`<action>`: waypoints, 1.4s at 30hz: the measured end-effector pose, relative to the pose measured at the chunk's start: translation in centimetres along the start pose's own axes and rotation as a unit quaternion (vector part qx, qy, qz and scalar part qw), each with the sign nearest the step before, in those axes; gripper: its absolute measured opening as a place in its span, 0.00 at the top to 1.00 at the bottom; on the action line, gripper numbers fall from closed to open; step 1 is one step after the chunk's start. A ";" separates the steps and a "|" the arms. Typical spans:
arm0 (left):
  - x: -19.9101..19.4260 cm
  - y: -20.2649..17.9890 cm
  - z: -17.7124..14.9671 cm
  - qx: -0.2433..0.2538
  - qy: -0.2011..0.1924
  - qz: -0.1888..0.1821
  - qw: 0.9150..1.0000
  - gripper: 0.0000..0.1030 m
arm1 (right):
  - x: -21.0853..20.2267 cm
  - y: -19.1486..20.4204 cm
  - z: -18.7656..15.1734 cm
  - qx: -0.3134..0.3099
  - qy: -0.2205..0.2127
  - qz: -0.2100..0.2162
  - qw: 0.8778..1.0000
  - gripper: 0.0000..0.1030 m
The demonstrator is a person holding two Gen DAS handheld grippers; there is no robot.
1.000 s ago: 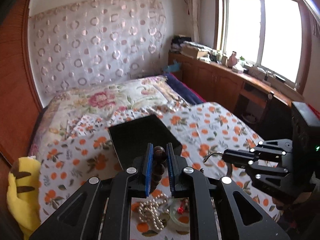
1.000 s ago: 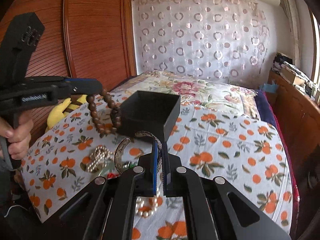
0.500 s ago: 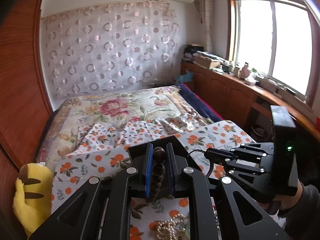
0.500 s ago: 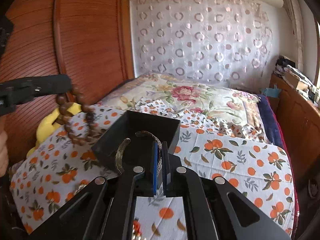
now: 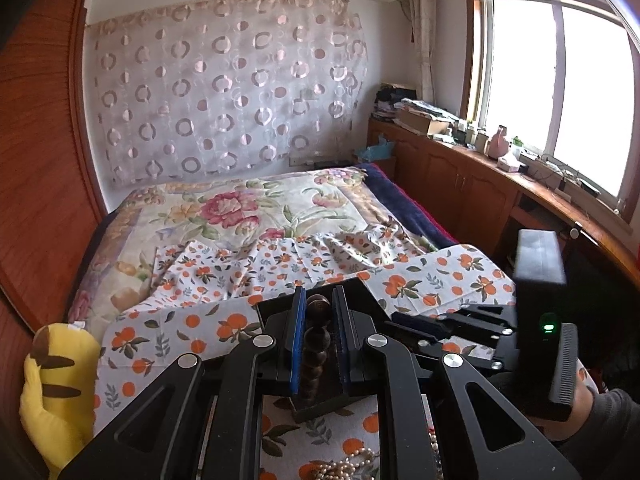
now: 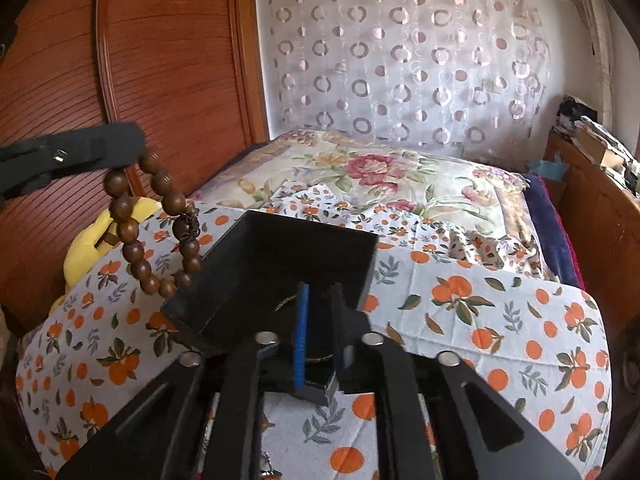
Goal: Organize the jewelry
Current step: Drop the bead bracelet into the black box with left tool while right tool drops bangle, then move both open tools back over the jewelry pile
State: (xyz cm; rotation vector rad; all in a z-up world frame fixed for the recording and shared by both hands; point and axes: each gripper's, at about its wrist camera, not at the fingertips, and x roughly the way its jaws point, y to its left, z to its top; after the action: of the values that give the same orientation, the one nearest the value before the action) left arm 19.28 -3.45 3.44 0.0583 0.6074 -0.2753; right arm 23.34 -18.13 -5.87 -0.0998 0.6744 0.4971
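Both tools have closed on the black box (image 6: 312, 226) since the earlier frames. The box now fills the near field of each wrist view, and the right tool's fingers have parted.

Left side: the left tool (image 5: 318, 300) is clamped on the wooden bead bracelet (image 5: 318, 305), with one large bead pinched between the blue pads. In the right wrist view the rest of the loop hangs free below the tool with its long axis close to vertical. Its lowest beads are level with the box's left rim and just outside it. Whether they touch the rim cannot be told. A yellow plush toy (image 5: 56, 392) lies further left at the edge of the bed (image 6: 480, 320).

Centre: the box sits on the bed's orange-print cloth with its mouth open upward. The opening lies to the right of the hanging loop and slightly below it. A silver bangle (image 6: 285, 301) rests on the box floor.

Right side: the right tool (image 6: 319, 296) is over the near part of the box with its jaws apart and nothing between them. The bangle lies beneath and around the fingertips. A pearl strand (image 5: 340, 468) is on the cloth near the left wrist camera, outside the box.

Assessment: the bangle appears to be stowed and the bead bracelet is the item in hand. The coming move turns on one offset: the loop must travel rightward over the left rim before it is lowered. The left tool is the nearer one and already holds the bracelet. The right tool occupies part of the opening, so there is a risk that the beads catch on the rim or on its fingers.
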 end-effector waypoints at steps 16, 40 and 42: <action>2.4 -0.4 -0.7 0.008 0.015 0.012 1.000 0.58 | -5.7 0.3 -4.0 -0.027 -0.017 -0.007 0.999 0.85; -2.2 0.4 -13.7 -0.014 0.084 -0.015 0.996 0.46 | -11.3 1.5 -13.3 0.014 0.010 0.002 1.000 0.47; -2.2 0.3 -14.5 -0.012 0.094 -0.019 0.995 0.47 | -11.1 1.6 -13.5 0.011 0.017 -0.005 1.000 0.47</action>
State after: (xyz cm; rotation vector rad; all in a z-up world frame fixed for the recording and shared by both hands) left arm 9.61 -0.66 -7.25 0.0496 0.8002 -0.3019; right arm 7.35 -24.60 -9.41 -0.0903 0.7125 0.4793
